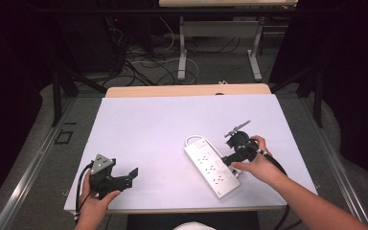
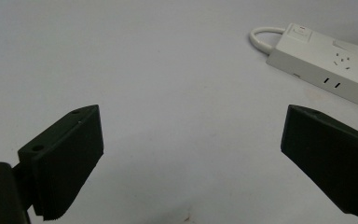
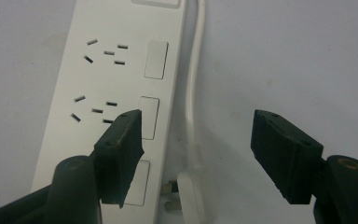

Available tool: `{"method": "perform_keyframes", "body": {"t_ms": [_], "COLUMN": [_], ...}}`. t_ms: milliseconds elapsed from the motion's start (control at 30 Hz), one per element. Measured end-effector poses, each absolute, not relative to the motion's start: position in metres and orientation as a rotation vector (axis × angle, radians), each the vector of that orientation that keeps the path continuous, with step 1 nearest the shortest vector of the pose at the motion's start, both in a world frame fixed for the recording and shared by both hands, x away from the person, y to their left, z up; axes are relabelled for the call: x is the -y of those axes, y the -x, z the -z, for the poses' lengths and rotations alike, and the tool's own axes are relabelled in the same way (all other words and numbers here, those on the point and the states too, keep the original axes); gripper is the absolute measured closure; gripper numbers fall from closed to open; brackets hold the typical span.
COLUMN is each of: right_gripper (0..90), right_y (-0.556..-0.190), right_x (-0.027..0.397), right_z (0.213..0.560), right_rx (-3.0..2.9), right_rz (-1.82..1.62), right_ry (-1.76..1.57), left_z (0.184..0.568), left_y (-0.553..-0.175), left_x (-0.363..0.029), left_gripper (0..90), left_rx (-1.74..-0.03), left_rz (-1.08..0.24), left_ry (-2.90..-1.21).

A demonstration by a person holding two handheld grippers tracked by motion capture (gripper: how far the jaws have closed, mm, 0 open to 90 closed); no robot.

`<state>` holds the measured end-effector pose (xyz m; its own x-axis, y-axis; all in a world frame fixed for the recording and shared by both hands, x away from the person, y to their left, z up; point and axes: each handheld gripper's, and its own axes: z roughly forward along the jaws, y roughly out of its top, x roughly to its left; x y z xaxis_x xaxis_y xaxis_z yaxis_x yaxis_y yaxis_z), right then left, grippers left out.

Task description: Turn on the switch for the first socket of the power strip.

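Right gripper view: plug between spread fingers, apparently untouched.

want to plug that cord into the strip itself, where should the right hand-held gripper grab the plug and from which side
Grip the white plug across the flat sides of its body, behind the prongs, which point toward the power strip. It lies flat on the table beside the strip, so come down from above with the right hand-held gripper, whose open jaws already straddle the cord. The strip-side jaw probably needs to slip between plug and strip.
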<state>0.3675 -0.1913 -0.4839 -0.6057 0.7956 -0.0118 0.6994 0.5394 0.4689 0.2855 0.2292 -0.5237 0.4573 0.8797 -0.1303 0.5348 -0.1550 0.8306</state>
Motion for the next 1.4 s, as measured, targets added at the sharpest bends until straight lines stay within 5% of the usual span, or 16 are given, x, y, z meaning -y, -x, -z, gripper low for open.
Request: {"method": "perform_keyframes", "body": {"t_ms": [367, 1400], "right_gripper": [25.6, 72.0], "right_y": [-0.369, -0.392], "right_x": [0.176, 0.153], "right_z": [0.491, 0.503], "right_rx": [-2.550, -2.496], "right_rz": [-0.662, -0.772], "right_ry": [-1.408, -1.524], "left_z": [0.524, 0.524], "left_y": [-0.285, -0.286], "left_x": [-0.230, -0.231], "left_gripper": [5.8, 7.1], "left_rx": [-1.200, -1.204], "left_rz": [-0.489, -0.491], "left_ry": [-1.826, -1.820]}}
